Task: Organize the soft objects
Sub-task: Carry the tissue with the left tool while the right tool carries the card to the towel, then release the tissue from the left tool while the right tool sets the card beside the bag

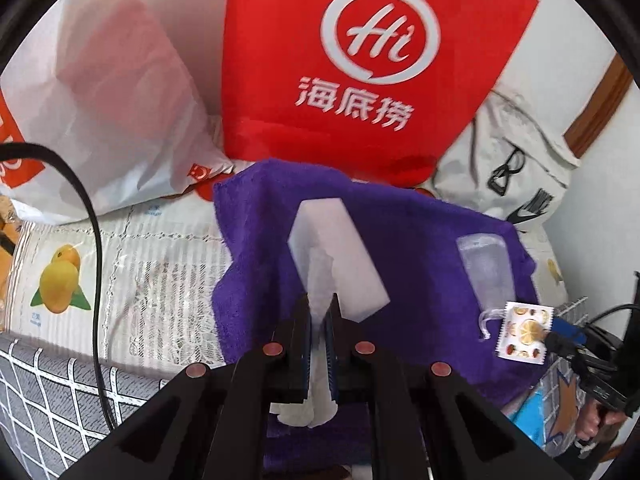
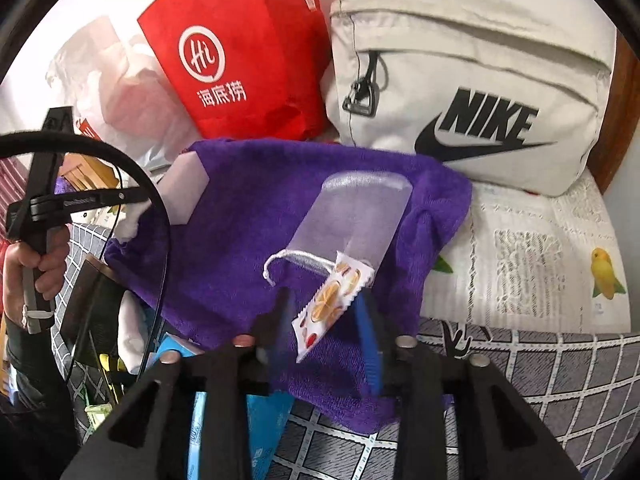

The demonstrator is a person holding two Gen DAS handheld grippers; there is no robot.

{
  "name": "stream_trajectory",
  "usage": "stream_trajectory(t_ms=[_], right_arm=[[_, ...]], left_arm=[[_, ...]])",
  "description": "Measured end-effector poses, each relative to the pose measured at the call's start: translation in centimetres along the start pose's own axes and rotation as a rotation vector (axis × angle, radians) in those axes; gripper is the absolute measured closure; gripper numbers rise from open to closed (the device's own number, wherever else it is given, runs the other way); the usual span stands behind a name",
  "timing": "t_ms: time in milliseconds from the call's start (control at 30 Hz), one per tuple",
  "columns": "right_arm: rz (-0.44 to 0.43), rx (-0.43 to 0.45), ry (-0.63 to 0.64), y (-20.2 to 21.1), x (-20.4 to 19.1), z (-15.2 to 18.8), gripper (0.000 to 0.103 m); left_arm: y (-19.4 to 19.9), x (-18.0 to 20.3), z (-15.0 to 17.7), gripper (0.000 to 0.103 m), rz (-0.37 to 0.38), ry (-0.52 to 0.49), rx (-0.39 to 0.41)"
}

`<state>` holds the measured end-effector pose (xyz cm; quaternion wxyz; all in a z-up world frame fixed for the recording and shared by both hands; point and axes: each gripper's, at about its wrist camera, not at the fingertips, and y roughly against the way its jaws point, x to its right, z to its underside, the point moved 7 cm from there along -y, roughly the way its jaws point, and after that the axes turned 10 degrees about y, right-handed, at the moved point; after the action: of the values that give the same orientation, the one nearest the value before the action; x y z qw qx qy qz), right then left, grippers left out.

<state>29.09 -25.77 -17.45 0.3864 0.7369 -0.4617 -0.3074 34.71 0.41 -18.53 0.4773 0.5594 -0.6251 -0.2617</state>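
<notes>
A purple towel (image 1: 400, 220) (image 2: 240, 220) is spread on the bed. On it lie a white sponge block (image 1: 340, 248) (image 2: 186, 188) and a translucent drawstring pouch (image 1: 486, 268) (image 2: 356, 216). My left gripper (image 1: 319, 304) (image 2: 144, 200) is shut on a white soft strip (image 1: 318, 280) just in front of the sponge. My right gripper (image 2: 324, 300) (image 1: 560, 338) stands open over the towel's near edge. A small sachet printed with orange slices (image 2: 326, 304) (image 1: 524, 334) hangs tilted between its fingers, beside the right blue pad (image 2: 368, 332), with no pad pressing on it.
A red bag with a white logo (image 1: 360, 60) (image 2: 240, 60), a white plastic bag (image 1: 120, 100) and a pale Nike bag (image 2: 460, 80) stand behind the towel. A black cable (image 1: 96, 240) crosses the fruit-print cover (image 1: 160, 260). A hand (image 2: 32, 272) holds the left gripper's handle.
</notes>
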Motion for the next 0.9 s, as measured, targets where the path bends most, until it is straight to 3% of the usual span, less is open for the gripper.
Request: stream_trajectory(t_ms=[233, 467, 500, 567, 633, 733, 900], right_arm=[[0.014, 0.042, 0.02, 1.0, -0.3, -0.6, 0.058], [0.032, 0.102, 0.031, 2.5, -0.9, -1.4, 0.058], [0.035, 0.11, 0.038, 2.8, -1.1, -1.6, 0.058], [0.034, 0.118, 0.047, 3.2, -1.5, -1.9, 0.056], [0.038, 0.122, 0.055, 3.6, -2.0, -2.3, 0.054], [0.037, 0.122, 0.065, 4.4, -2.7, -2.5, 0.054], [0.042, 0.123, 0.093, 6.0, -4.3, -1.6, 0.053]], left_arm=[[-1.3, -0.1, 0.3, 0.096, -0.005, 0.014, -0.021], [-2.0, -0.3, 0.5, 0.094, -0.035, 0.004, -0.036], [-1.9, -0.3, 0.5, 0.092, -0.033, 0.004, -0.04], [-1.6, -0.4, 0.6, 0.073, -0.031, 0.004, -0.053], [-1.1, -0.5, 0.7, 0.062, -0.047, 0.004, -0.059], [0.5, -0.5, 0.6, 0.037, -0.044, 0.009, -0.053], [3.5, -0.6, 0.8, 0.035, -0.055, 0.01, -0.019]])
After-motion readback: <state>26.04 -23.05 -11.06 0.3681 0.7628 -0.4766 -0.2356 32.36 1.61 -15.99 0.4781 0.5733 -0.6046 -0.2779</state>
